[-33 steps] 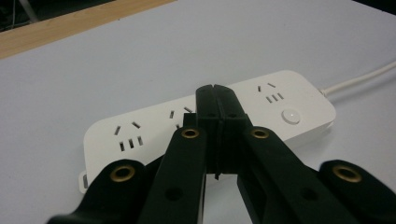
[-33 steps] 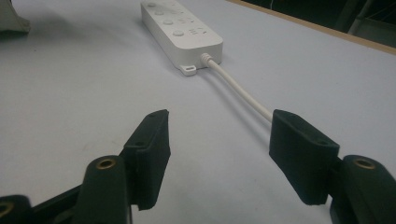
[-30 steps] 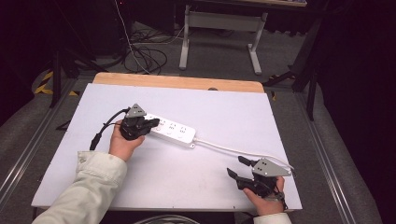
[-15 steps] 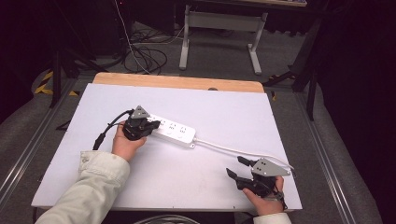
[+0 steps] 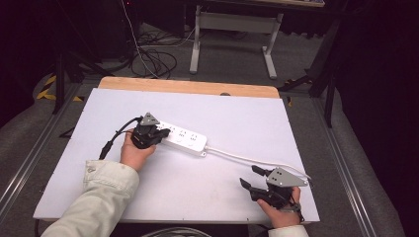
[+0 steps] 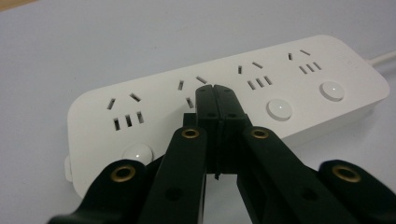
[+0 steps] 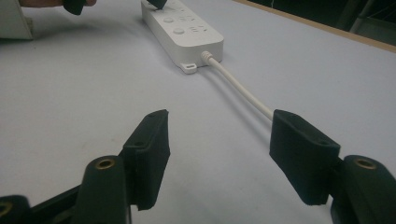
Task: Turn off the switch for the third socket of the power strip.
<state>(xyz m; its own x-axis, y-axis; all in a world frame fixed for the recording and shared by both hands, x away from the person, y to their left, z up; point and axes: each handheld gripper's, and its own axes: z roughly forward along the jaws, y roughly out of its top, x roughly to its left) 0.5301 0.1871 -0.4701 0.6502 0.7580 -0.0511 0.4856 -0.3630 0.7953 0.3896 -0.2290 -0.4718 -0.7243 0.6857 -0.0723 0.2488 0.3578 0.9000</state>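
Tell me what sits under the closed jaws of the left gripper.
The left gripper, jaws pressed together, is over the white power strip, at its second socket group. The jaws cover part of that socket and probably its round button.

Both tongs are black, the left tongs [image 5: 157, 134] and the right tongs [image 5: 250, 177] each topped by a grey three-cornered plate, with brass-ringed screws along their jaw arms, a black cable [image 5: 114, 138] trailing from the left one, and a pale denim sleeve [image 5: 99, 197] covering the left forearm.
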